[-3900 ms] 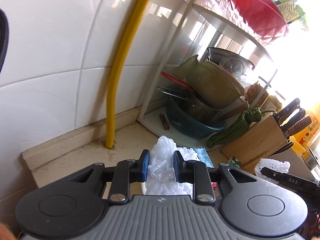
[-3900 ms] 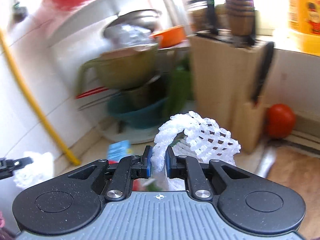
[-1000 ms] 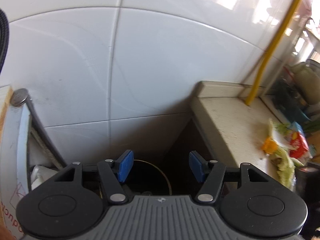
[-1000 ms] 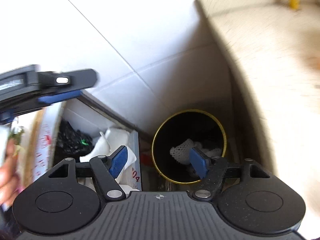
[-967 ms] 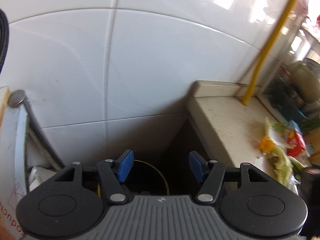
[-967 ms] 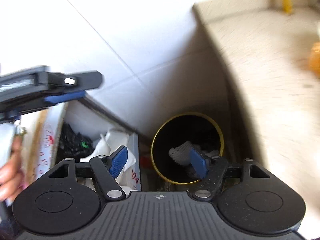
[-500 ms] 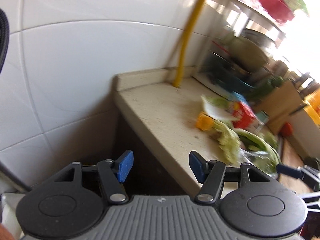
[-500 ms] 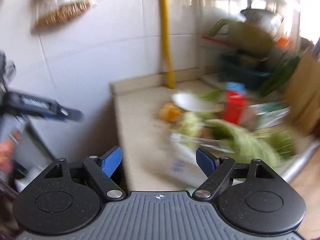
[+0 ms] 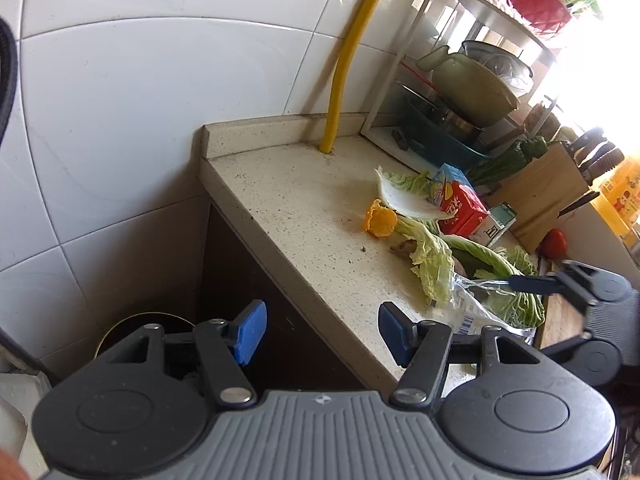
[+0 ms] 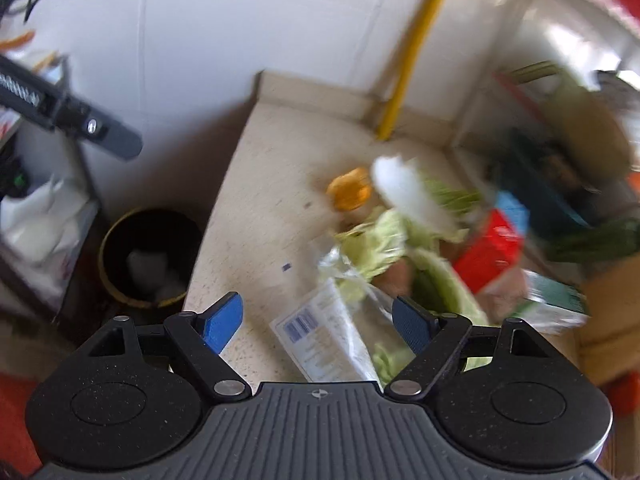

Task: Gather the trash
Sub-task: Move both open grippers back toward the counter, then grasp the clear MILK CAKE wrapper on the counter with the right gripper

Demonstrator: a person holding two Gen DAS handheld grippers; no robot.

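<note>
Trash lies on the speckled counter: an orange peel, cabbage leaves, a red carton, a small green-white box and a clear plastic bag. The black bin with a gold rim stands on the floor left of the counter, white foam net inside. My left gripper is open and empty over the counter's front edge. My right gripper is open and empty just above the clear plastic bag; it also shows at the right of the left wrist view.
A yellow pipe rises in the corner. A dish rack with pots and a red bowl stands behind the trash, and a wooden knife block and a tomato to its right. A box with white bags sits beside the bin.
Both grippers dropped their white foam nets into the bin, opened, and swung back up and right from the bin to the counter's trash pile.
</note>
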